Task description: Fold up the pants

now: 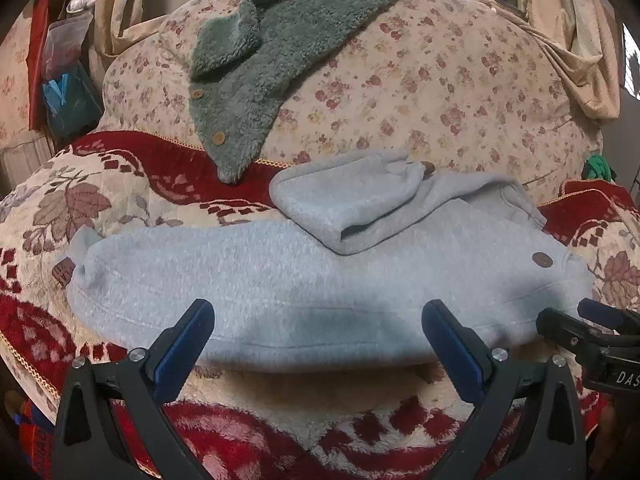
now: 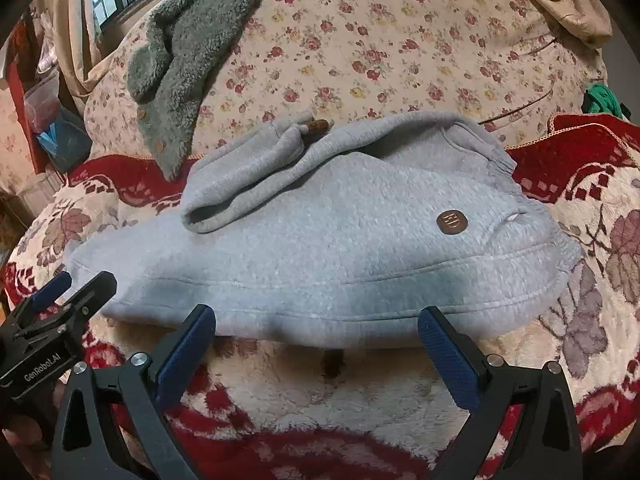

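Light blue-grey fleece pants lie across the red and cream blanket, one leg flopped back over the top and a round brown badge near the waistband at the right. My left gripper hovers open just in front of the pants' near edge, nothing between its blue pads. My right gripper is open too, at the near edge closer to the waist. Each gripper shows at the side of the other's view: the right one, the left one.
A grey-green fleece jacket drapes over the floral cushion behind the pants. Red patterned blanket covers the seat. Plastic bags hang at far left; a green object sits at far right.
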`<state>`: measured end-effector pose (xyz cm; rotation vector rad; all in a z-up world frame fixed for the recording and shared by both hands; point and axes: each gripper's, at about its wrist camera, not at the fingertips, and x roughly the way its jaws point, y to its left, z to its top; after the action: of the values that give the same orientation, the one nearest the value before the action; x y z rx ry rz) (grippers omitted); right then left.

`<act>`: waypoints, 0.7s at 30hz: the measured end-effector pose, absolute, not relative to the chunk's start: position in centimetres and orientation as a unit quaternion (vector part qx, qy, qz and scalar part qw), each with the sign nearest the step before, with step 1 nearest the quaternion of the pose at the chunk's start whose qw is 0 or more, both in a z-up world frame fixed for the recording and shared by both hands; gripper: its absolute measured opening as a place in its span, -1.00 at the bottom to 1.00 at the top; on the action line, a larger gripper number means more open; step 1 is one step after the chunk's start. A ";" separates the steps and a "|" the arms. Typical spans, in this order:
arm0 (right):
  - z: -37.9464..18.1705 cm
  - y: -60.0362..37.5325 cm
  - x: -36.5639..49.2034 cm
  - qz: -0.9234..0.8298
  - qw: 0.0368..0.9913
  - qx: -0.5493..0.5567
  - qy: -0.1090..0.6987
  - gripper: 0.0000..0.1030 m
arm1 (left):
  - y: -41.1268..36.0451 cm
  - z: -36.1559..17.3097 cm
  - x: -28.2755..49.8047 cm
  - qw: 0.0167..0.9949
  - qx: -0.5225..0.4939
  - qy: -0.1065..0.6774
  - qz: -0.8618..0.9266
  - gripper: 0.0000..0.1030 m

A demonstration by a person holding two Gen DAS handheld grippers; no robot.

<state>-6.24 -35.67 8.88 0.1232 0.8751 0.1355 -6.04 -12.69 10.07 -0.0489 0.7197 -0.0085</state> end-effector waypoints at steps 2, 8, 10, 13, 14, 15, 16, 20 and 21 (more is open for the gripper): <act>8.7 -35.6 -6.1 0.066 0.900 0.061 0.427 1.00 | -12.5 9.9 -6.0 0.935 -0.024 0.354 -0.002 1.00; 8.1 -35.0 -5.8 0.070 0.896 0.054 0.435 1.00 | -11.5 9.4 -5.9 0.933 -0.031 0.360 0.004 1.00; 7.9 -34.8 -5.8 0.072 0.895 0.050 0.438 1.00 | -11.0 9.1 -5.8 0.931 -0.033 0.363 0.008 1.00; 7.3 -34.6 -5.6 0.073 0.891 0.049 0.446 1.00 | -9.8 8.6 -5.7 0.928 -0.044 0.369 0.017 1.00; 7.1 -34.5 -5.5 0.074 0.889 0.049 0.449 1.00 | -9.3 8.5 -5.7 0.928 -0.046 0.370 0.021 1.00; 7.0 -34.4 -5.5 0.075 0.888 0.047 0.451 1.00 | -8.6 8.3 -5.7 0.926 -0.049 0.373 0.028 1.00; 6.8 -34.4 -5.4 0.076 0.887 0.045 0.453 1.00 | -8.0 8.1 -5.7 0.925 -0.053 0.374 0.034 1.00; 6.1 -33.9 -5.1 0.080 0.883 0.040 0.462 1.00 | -4.2 7.5 -5.9 0.919 -0.075 0.381 0.072 1.00; 6.0 -33.8 -5.0 0.080 0.881 0.039 0.464 1.00 | -3.2 7.3 -6.0 0.917 -0.078 0.382 0.084 1.00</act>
<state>-4.98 -33.83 5.97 0.0818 0.9662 0.1673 -6.00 -3.23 7.34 -0.1603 0.7862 0.1733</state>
